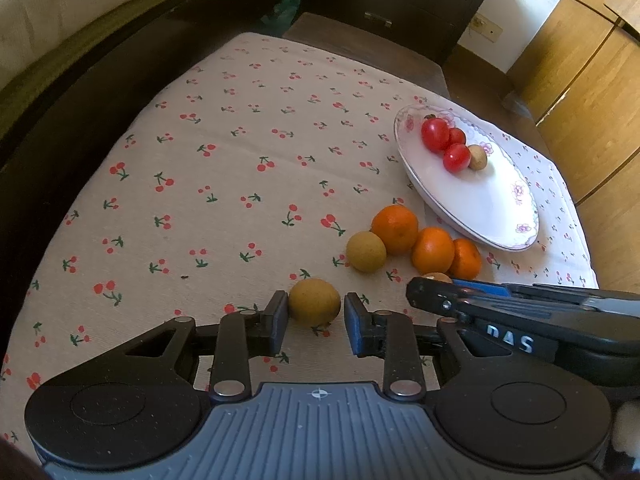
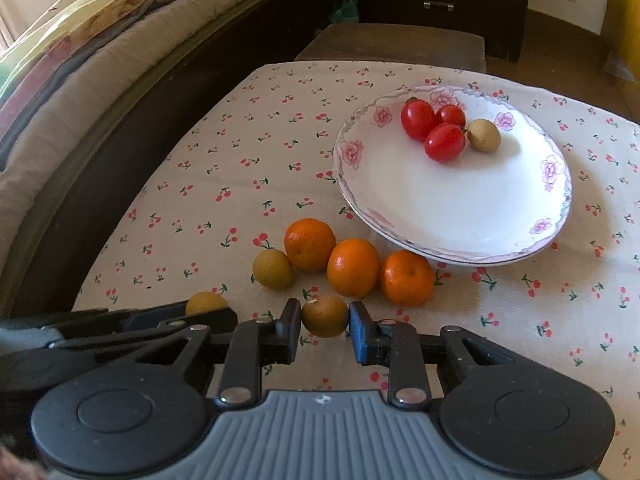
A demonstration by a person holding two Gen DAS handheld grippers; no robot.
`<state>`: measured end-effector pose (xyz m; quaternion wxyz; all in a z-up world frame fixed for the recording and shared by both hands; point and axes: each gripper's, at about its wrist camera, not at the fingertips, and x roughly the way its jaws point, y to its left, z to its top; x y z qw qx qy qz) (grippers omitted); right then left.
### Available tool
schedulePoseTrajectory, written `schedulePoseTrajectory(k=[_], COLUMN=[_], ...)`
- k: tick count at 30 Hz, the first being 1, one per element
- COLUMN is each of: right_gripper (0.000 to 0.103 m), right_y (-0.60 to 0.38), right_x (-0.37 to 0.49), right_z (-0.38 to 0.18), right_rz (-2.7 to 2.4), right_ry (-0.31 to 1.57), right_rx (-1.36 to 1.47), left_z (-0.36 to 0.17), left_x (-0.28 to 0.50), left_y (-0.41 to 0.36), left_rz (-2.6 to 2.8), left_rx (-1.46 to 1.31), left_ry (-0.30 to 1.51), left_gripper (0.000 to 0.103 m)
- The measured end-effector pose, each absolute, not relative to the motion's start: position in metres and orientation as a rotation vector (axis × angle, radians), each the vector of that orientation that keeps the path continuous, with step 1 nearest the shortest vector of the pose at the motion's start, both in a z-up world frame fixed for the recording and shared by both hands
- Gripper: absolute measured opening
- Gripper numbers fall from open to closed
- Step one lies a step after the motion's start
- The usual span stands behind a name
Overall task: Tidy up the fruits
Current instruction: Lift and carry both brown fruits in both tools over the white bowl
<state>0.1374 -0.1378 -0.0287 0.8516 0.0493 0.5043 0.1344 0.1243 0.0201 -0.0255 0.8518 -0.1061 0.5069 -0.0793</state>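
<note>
Two handheld grippers reach side by side over a table covered in a cherry-print tablecloth (image 2: 248, 128). The left gripper (image 1: 316, 314) has its jaws drawn in around a yellowish-brown longan (image 1: 314, 307) resting on the cloth; the left pad touches it, while a thin gap seems to remain at the right pad — so a firm pinch cannot be confirmed. The right gripper (image 2: 325, 322) pinches a second, browner longan (image 2: 325, 316), both pads pressing its sides.

Just beyond lie a third longan (image 2: 273, 269) and three mandarins (image 2: 353, 268) in a loose row, touching one another. Further back, to the right, sits a white floral plate (image 2: 460, 216) holding three cherry tomatoes (image 2: 444, 142) and one small longan (image 2: 484, 135), clustered near its far side.

The step in hand appears to be picking up both longans for the plate. To do it well, confirm the left grip before lifting, squeeze gently — the shells may crack — rise straight up to clear the mandarins, and set each fruit down on the plate's bare middle so it does not roll.
</note>
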Motion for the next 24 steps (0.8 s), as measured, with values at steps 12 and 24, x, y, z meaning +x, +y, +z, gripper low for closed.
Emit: schedulePoseTrajectory(k=[12,24], right_gripper=[0.028,0.028], right_y=[-0.160,-0.164], right_x=[0.106,0.109], right_z=[-0.036,-0.040], right_rz=[0.241,0.242], right_ry=[1.092,1.084], right_rx=[0.113,0.112], left_z=[-0.028,-0.028], left_x=[0.120,0.118], left_y=[0.011,0.000], left_rz=[-0.186,-0.160], left_rx=[-0.221,-0.151], left_ry=[1.056,1.028], left_gripper=[0.044,0.043])
